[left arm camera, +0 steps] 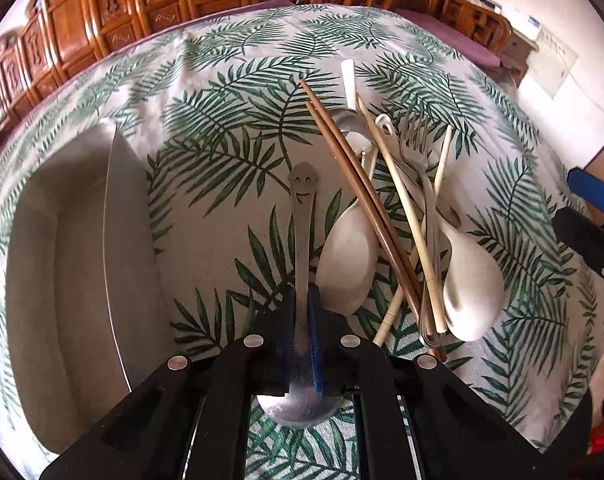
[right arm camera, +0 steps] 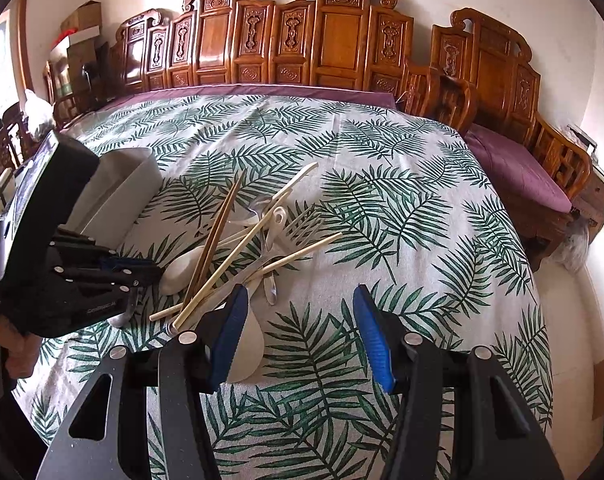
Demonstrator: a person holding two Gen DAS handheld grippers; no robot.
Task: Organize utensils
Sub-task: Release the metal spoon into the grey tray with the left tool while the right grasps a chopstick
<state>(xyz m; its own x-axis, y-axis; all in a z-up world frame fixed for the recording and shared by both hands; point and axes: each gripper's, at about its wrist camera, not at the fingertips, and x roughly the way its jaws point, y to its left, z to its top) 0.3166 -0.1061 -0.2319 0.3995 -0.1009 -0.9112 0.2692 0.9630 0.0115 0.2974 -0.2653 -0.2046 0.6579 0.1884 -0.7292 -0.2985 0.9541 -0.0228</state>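
My left gripper is shut on a steel spoon with a smiley face cut in its handle end; the bowl shows under the jaws. A white divided tray lies just left of it. To the right is a pile of utensils: brown chopsticks, cream chopsticks, two white spoons, a steel fork. My right gripper is open and empty over the cloth, right of the pile. The left gripper shows at the left in the right wrist view.
The table wears a white cloth with green leaves. The tray stands at the far left. Carved wooden benches with purple cushions run behind and to the right of the table.
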